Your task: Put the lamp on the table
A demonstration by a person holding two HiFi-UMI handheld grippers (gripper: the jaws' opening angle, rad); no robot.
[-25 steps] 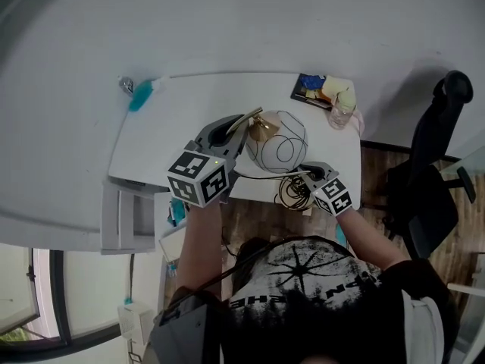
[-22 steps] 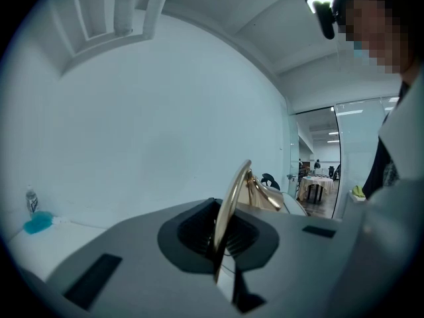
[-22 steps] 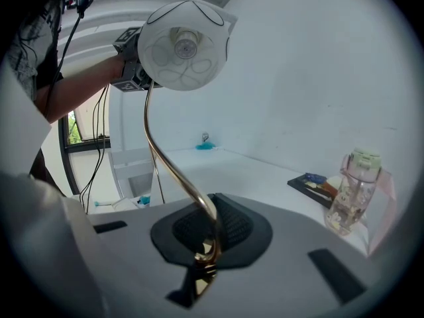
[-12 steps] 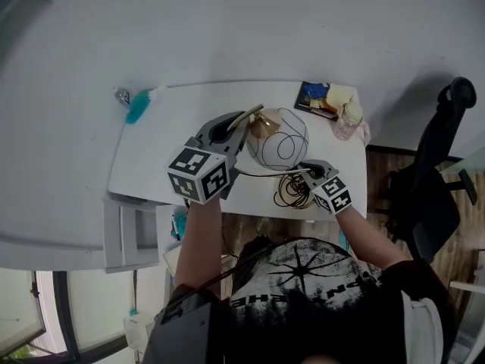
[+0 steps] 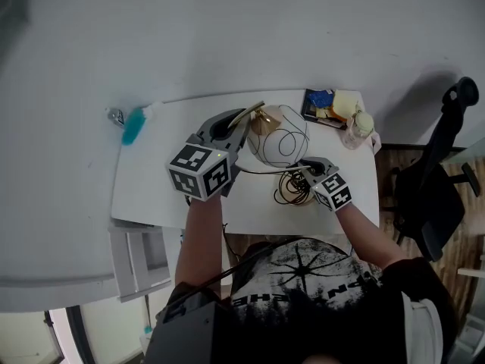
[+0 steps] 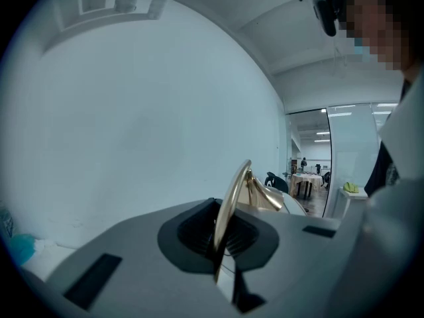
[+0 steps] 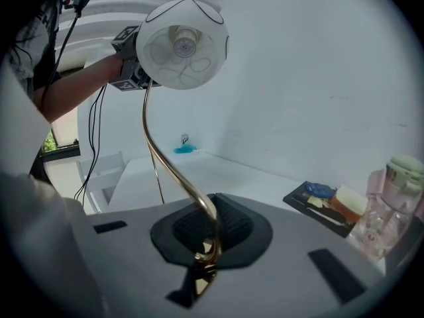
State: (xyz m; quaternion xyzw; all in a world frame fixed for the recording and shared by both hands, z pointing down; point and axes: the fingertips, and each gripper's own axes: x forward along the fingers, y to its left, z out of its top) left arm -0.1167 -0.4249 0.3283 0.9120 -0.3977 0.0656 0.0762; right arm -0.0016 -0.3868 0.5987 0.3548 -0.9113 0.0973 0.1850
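- The lamp (image 5: 279,136), a white globe shade traced with thin black lines on a curved brass stem, is held over the middle of the white rectangular table (image 5: 159,173), towards its far edge.
- The left gripper (image 5: 241,131) is clenched on the brass stem close to the shade; in the left gripper view the thin stem (image 6: 232,211) runs up from between the closed jaws (image 6: 222,234).
- The right gripper (image 5: 305,165) grasps the lower end of the same stem. In the right gripper view its jaws (image 7: 205,240) pinch the brass tube, which bends up and to the left to the shade (image 7: 182,45) high above.
- No view shows whether any part of the lamp touches the tabletop (image 7: 192,171).
- A coil of dark cord (image 5: 292,190) shows against the table's near part, just beside the right gripper.
- A teal object (image 5: 135,125) lies at the table's far left corner.
- A black tray (image 5: 322,106) with blue and yellow items sits at the far right corner, with a clear bottle (image 5: 356,131) with a pale cap beside it.
- A black office chair (image 5: 436,196) stands on the wooden floor to the right of the table.
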